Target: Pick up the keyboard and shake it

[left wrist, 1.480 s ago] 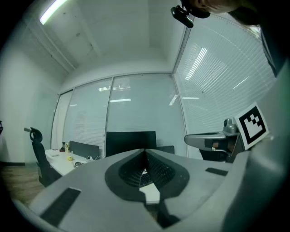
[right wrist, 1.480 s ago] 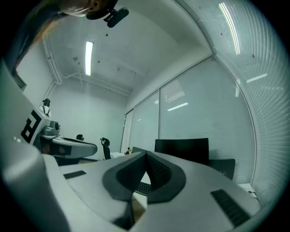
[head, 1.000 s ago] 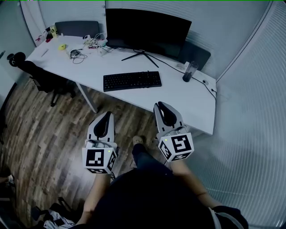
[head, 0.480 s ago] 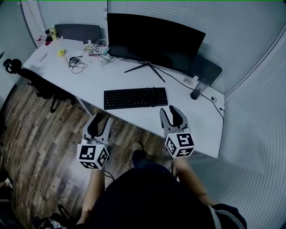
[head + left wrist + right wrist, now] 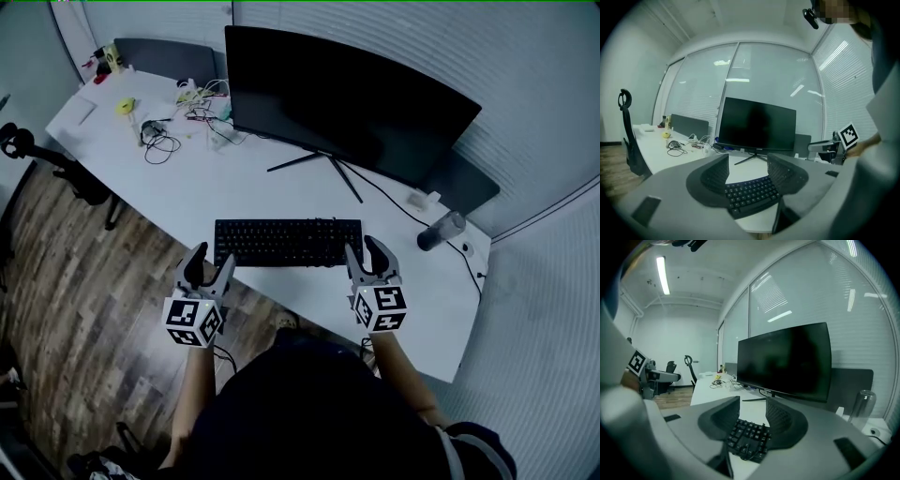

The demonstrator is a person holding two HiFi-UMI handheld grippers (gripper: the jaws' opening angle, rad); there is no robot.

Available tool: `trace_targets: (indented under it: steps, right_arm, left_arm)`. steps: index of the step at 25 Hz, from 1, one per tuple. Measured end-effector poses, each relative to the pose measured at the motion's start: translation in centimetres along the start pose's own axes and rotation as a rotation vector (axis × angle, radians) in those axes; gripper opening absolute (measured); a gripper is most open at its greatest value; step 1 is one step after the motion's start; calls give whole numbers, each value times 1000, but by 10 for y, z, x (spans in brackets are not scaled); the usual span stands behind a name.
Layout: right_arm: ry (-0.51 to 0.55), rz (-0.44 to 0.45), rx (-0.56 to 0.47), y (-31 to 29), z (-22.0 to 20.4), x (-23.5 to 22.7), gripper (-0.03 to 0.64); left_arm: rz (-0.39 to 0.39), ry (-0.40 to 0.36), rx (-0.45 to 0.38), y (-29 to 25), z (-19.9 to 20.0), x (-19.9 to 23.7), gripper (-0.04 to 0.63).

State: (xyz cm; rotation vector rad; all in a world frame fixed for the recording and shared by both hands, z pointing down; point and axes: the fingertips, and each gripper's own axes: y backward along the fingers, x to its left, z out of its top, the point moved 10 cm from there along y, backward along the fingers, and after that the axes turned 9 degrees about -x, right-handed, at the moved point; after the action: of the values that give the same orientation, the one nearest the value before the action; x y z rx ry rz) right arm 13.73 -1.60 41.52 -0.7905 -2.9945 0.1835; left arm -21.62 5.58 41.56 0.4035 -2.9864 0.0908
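Note:
A black keyboard (image 5: 288,243) lies flat on the white desk (image 5: 187,192), close to its front edge and in front of the monitor. My left gripper (image 5: 210,264) hovers just off the keyboard's near left corner, at the desk edge. Its jaws are opening, with nothing pressed between them. My right gripper (image 5: 367,255) is at the keyboard's right end, jaws also opening and holding nothing. In the left gripper view the keyboard (image 5: 750,194) shows ahead through the gap of the gripper (image 5: 747,164). The right gripper view shows the keyboard's end (image 5: 747,439) beyond the gripper (image 5: 752,408).
A large dark monitor (image 5: 347,103) stands on its stand behind the keyboard. A dark tumbler (image 5: 441,230) sits at the right, and cables and small items (image 5: 159,131) lie at the far left. An office chair (image 5: 37,155) stands on the wooden floor to the left.
Both grippers have gone from shut to open and moved forward from over the floor to the two ends of the keyboard. The head view has moved closer to the desk.

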Motion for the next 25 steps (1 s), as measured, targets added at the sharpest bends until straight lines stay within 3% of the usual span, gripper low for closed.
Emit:
trace_targets:
  steps: [14,25]
  right_arm:
    - [-39,-27,222,-50,-63,-51,178]
    - [-100,-66,413,-63,-99,-64,205]
  left_arm:
    - [50,68,229,-56,-72,48,249]
    - [6,124,416,-76,-107,83,262]
